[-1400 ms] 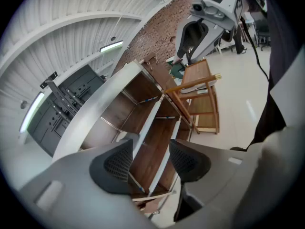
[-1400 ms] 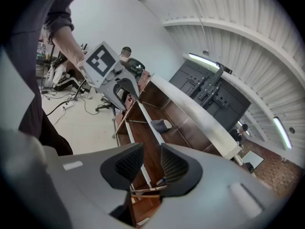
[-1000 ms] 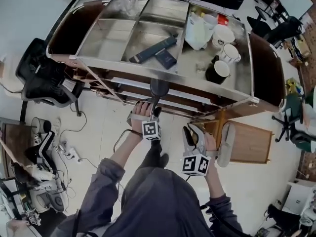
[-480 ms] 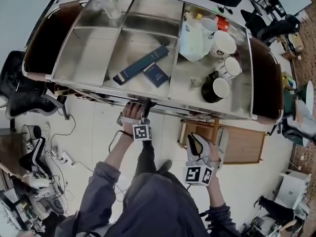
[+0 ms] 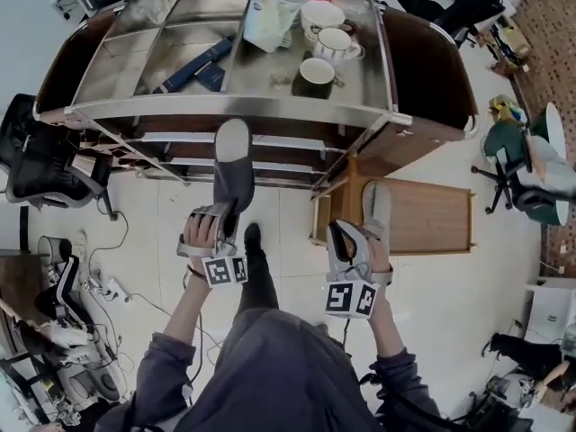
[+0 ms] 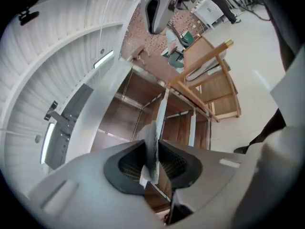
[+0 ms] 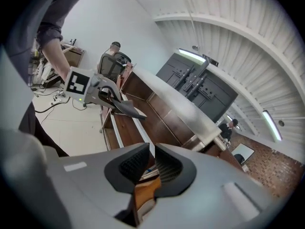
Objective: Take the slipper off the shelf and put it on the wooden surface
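Observation:
A grey slipper (image 5: 232,165) sticks out from my left gripper (image 5: 220,216), which is shut on its heel end in front of the shelf (image 5: 135,108). In the left gripper view, the slipper's thin edge (image 6: 150,149) is pinched between the pads. To the right stands the wooden surface (image 5: 432,219), a low table with a second grey slipper (image 5: 376,203) lying on it. My right gripper (image 5: 346,232) hovers at that table's near left corner; its jaws are closing with nothing between them. The right gripper view shows the held slipper (image 7: 121,107) in the air.
The shelf's metal top carries mugs (image 5: 317,70), a white jug (image 5: 268,21) and dark books (image 5: 193,66). Office chairs stand at left (image 5: 36,165) and right (image 5: 517,165). Cables (image 5: 108,286) trail on the floor. The person's foot (image 5: 252,238) is between the grippers.
My left gripper reached under the shelf top, shut on the slipper and drew it out toward the person. The right gripper stayed by the wooden table, jaws narrowing.

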A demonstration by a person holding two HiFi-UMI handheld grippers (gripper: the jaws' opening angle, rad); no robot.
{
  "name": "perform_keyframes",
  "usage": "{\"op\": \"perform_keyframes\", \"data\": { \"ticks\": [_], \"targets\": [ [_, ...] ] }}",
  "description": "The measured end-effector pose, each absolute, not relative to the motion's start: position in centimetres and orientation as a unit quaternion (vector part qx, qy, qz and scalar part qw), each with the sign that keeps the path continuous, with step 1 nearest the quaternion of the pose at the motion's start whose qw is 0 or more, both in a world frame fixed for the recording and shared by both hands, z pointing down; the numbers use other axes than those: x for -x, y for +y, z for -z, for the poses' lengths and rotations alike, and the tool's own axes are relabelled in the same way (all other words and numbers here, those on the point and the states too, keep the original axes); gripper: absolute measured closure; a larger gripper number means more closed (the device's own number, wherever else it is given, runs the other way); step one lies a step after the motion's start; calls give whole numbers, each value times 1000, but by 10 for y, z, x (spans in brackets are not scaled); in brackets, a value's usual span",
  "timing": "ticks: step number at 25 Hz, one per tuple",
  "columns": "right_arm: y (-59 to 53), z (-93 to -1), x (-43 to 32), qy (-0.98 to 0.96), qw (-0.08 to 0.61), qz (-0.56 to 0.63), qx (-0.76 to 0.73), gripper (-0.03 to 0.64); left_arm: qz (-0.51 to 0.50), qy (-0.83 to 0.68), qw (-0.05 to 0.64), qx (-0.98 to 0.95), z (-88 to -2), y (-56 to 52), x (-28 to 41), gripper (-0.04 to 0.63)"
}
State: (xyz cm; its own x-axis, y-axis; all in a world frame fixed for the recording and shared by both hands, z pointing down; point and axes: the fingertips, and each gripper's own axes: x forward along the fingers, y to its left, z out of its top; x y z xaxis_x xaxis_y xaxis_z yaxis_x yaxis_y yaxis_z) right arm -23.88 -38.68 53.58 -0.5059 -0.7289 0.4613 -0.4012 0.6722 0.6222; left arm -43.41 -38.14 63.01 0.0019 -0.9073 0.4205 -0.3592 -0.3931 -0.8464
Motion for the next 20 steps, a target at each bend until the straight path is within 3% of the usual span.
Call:
{"op": "perform_keyframes", "data": {
  "ticks": [11, 15, 20],
  "targets": [
    [-158, -510, -43, -812, 353, 236, -402, 578, 442, 395, 301, 747, -593, -165, 42, 503],
    [-126, -505, -128, -791, 356, 201, -456, 578, 424, 352, 309, 775, -596, -173, -69, 503],
    [-125, -504, -221, -763, 363, 171, -506, 578, 447, 340, 316, 765, -621, -242, -139, 503]
  ]
}}
